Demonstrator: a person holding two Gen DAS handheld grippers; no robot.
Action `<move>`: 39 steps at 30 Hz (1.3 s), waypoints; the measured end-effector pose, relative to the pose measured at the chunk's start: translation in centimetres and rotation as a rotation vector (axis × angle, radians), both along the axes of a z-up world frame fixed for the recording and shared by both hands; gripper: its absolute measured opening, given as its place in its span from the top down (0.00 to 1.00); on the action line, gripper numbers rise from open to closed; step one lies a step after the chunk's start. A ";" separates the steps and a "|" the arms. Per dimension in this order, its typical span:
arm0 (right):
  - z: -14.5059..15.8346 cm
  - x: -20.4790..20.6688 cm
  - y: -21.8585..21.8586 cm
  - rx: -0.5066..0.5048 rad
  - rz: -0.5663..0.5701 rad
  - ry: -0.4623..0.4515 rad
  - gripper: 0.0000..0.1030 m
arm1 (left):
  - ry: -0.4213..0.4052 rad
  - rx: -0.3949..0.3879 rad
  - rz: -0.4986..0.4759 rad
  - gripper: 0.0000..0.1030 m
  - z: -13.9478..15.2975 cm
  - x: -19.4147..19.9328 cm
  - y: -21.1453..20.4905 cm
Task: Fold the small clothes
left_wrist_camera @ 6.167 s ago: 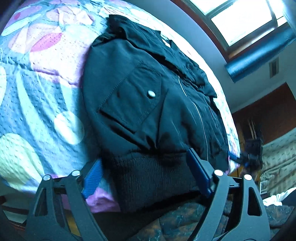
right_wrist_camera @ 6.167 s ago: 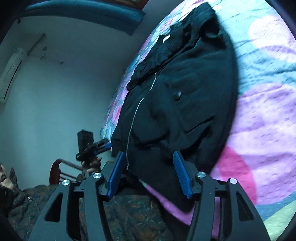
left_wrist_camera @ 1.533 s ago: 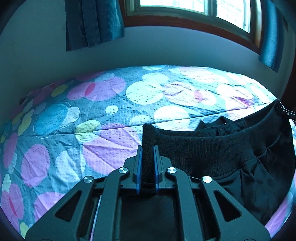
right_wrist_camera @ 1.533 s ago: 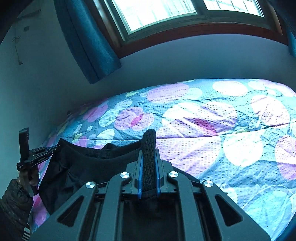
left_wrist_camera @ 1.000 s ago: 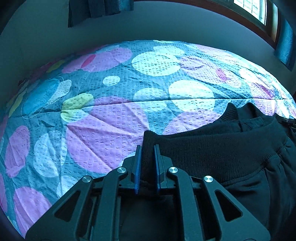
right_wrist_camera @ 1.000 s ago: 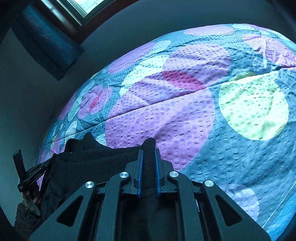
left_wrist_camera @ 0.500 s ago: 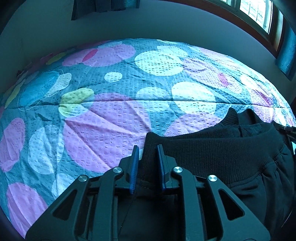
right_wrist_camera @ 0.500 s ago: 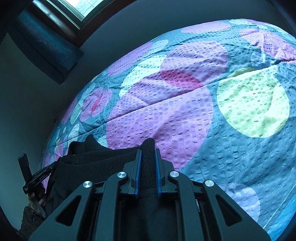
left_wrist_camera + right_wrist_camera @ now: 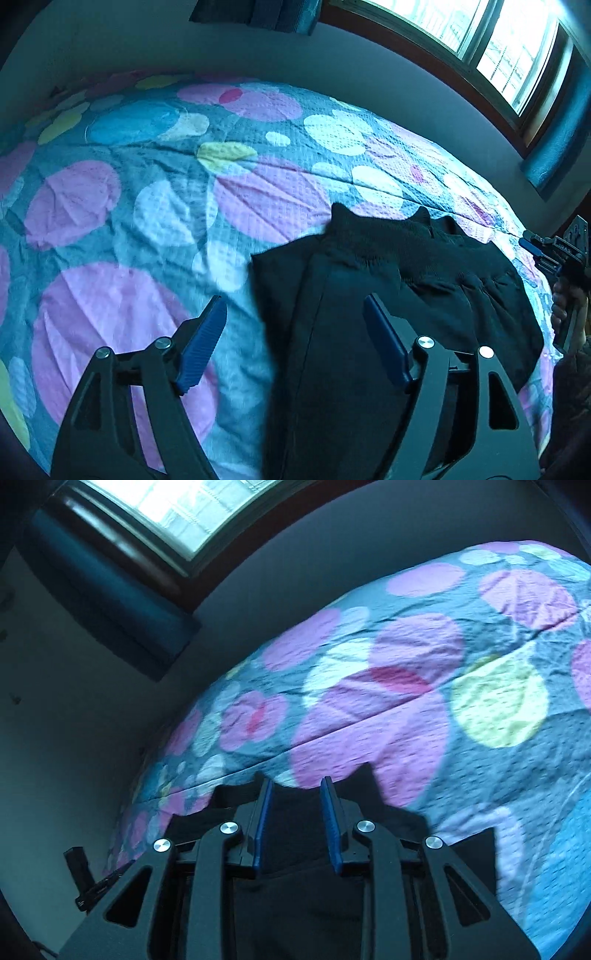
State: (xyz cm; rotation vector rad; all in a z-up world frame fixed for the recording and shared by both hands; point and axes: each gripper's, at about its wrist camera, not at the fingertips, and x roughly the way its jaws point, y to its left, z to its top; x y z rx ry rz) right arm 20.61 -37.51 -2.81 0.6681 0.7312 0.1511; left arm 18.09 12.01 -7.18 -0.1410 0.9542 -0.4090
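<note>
Black jacket (image 9: pixel 388 295) lies folded on bedspread (image 9: pixel 110 206) — left gripper (image 9: pixel 295 339) jaws opening wide, right gripper (image 9: pixel 295 823) opening narrowly (both empty) — ribbed hem could be snagged.

Bright window (image 9: pixel 491 48), blue curtains (image 9: pixel 110 590), dotted bedspread (image 9: pixel 147 206), grey wall (image 9: pixel 110 44)

Bed (image 9: pixel 110 206) covered edge to edge by quilted bedspread (image 9: pixel 258 192): blue-grey ground, big pink, white, yellow and blue dots, a few creases, one seam line running across. Set against wall under window. Lying directly on it: black jacket (image 9: pixel 388 280), folded over, ribbed knit hem facing the wall, flat near the front right edge. Same jacket (image 9: pixel 295 849) low in right wrist view.
</note>
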 end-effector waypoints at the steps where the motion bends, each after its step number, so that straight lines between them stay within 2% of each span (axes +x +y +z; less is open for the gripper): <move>1: 0.3 0.3 1.9 0.028 0.048 -0.003 0.69 | 0.015 -0.008 -0.001 0.25 -0.3 -0.3 0.2; 4: -0.4 1.9 7.5 0.099 0.167 0.032 0.68 | 0.045 -0.007 0.009 0.25 -1.3 -1.2 1.0; 6: -1.3 3.0 10.4 0.081 0.208 0.061 0.68 | 0.067 -0.020 0.006 0.25 -1.8 -1.3 1.3; 9: -3.5 5.1 13.8 0.024 0.218 0.147 0.68 | 0.099 -0.035 -0.010 0.24 -2.5 -1.2 1.1; 12: -6.9 7.1 14.6 -0.012 0.183 0.279 0.68 | 0.112 -0.029 -0.026 0.23 -3.1 -0.9 0.7; 14: -7.9 7.4 14.9 -0.038 0.154 0.267 0.68 | 0.130 -0.035 -0.041 0.21 -3.6 -0.4 0.3; 17: -7.9 7.5 14.7 -0.010 0.144 0.252 0.66 | 0.130 -0.050 -0.058 0.17 -3.8 0.7 -0.2; 23: -8.2 7.5 14.2 0.033 0.166 0.223 0.64 | 0.160 -0.092 -0.096 0.17 -4.1 2.9 -1.4; 25: -8.0 7.5 14.2 0.030 0.175 0.207 0.58 | 0.164 -0.074 -0.110 0.23 -4.1 3.2 -2.1; 26: -8.0 7.6 14.4 0.026 0.178 0.198 0.57 | 0.166 -0.066 -0.122 0.32 -4.1 3.2 -2.5; 29: -7.6 7.5 14.9 -0.002 0.186 0.177 0.46 | 0.179 -0.059 -0.144 0.51 -4.1 3.2 -3.5; 31: -7.4 7.5 15.5 -0.023 0.198 0.161 0.39 | 0.183 -0.044 -0.132 0.55 -4.2 3.2 -4.0; 34: -6.6 7.0 15.9 -0.055 0.196 0.144 0.39 | 0.175 -0.021 -0.112 0.67 -3.9 3.1 -4.0; 36: -5.6 6.1 15.4 -0.021 0.174 0.135 0.39 | 0.179 -0.031 -0.093 0.74 -3.7 3.1 -3.6; 39: -3.6 3.6 15.3 -0.002 0.168 0.102 0.39 | 0.172 -0.032 -0.071 0.78 -3.4 2.9 -3.4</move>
